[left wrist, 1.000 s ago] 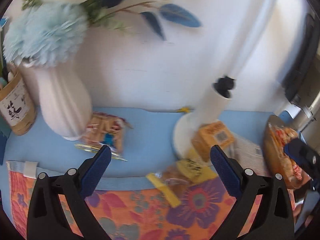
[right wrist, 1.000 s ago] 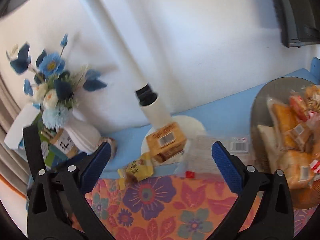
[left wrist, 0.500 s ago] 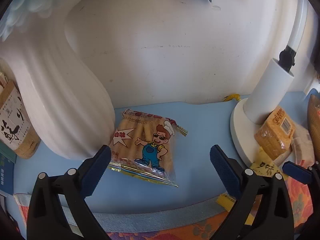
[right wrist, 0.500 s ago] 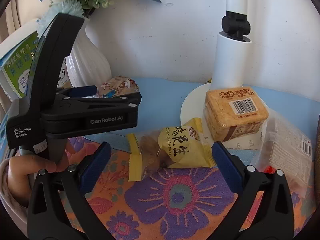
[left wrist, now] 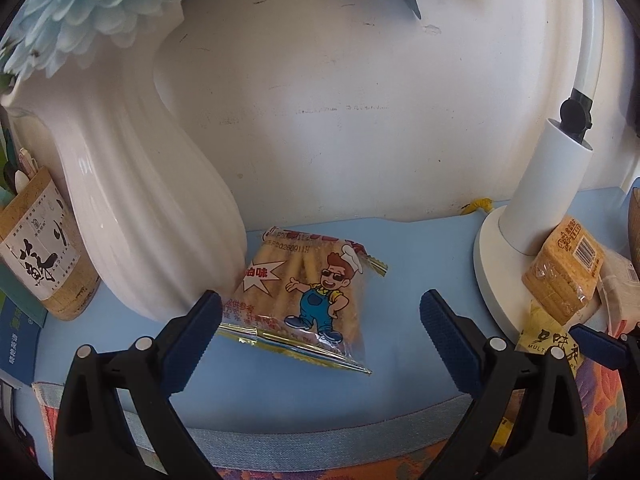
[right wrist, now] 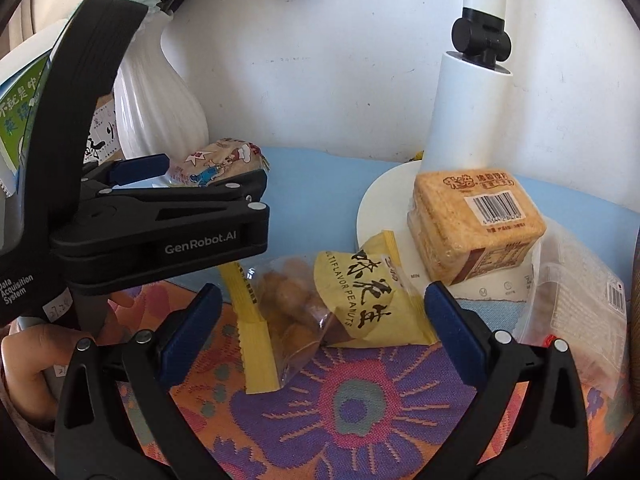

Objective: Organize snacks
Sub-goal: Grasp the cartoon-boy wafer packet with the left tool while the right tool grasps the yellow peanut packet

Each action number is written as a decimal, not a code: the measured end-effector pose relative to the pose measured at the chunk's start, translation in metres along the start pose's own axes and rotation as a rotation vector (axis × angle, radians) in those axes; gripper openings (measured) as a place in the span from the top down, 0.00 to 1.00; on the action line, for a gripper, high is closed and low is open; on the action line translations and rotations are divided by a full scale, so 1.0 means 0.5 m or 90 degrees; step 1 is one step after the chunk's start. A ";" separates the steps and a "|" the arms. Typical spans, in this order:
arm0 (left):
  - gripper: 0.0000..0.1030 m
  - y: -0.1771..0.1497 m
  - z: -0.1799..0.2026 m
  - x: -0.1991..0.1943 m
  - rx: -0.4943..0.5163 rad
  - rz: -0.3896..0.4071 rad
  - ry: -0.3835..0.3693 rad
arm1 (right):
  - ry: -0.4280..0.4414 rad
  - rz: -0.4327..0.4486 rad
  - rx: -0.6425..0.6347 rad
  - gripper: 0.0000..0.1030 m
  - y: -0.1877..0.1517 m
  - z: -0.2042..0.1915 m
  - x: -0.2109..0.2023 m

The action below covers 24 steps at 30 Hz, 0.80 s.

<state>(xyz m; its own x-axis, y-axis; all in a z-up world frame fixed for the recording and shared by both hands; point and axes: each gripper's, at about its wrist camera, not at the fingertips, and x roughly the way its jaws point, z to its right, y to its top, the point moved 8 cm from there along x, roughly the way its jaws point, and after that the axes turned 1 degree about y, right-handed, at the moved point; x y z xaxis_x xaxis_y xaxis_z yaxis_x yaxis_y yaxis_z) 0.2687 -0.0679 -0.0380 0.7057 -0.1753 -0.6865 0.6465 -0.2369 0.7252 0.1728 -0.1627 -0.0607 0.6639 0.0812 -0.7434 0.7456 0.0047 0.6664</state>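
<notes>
The left tongs [left wrist: 320,332] stand wide open, low over the blue-covered worktop [left wrist: 416,296]. Between their blue-padded fingers [left wrist: 192,336] lies a clear cartoon-chef biscuit-stick packet [left wrist: 308,292], flat on the blue cover and not gripped; its corner at 9 o'clock touches the foot of the ribbed white ceramic vase [left wrist: 132,200], and the left pad sits just beside that corner. Past the vase at 9 o'clock stands a cork-brown cylindrical holder with a white label [left wrist: 44,252].

The right tongs [right wrist: 320,328] are also spread wide and hold nothing. Between their fingers lies a yellow peanut packet with a clear window [right wrist: 332,304], partly on the orange-and-purple floral cloth [right wrist: 348,408] and partly on the blue cover. At 1 o'clock from it a square wrapped block of tan rice crackers with a barcode [right wrist: 476,224] leans on the round white lamp base [right wrist: 384,208], touching the white lamp post [right wrist: 464,116]. At 3 o'clock lies a clear plastic packet with a barcode [right wrist: 576,312], just beside the cracker block. In the right wrist view the left tongs show at 9 o'clock, held by a hand [right wrist: 32,360], with the cartoon packet at their tip.
</notes>
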 end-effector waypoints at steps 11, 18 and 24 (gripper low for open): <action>0.64 -0.029 -0.052 0.033 -0.118 -0.074 -0.148 | -0.002 0.025 0.024 0.19 0.004 0.010 -0.016; 0.80 -0.070 -0.049 -0.028 -0.104 -0.095 -0.158 | 0.078 0.040 0.108 0.24 0.009 0.035 -0.063; 0.79 -0.139 -0.047 -0.149 -0.054 -0.091 -0.172 | 0.088 0.058 0.143 0.25 -0.008 0.049 -0.160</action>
<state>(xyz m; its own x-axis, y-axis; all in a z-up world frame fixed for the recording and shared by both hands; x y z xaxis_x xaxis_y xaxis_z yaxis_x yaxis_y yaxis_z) 0.1779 -0.0160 -0.0357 0.5110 -0.3963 -0.7628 0.7632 -0.1990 0.6147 0.1181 -0.1936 -0.0056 0.7257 0.2073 -0.6560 0.6880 -0.2288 0.6887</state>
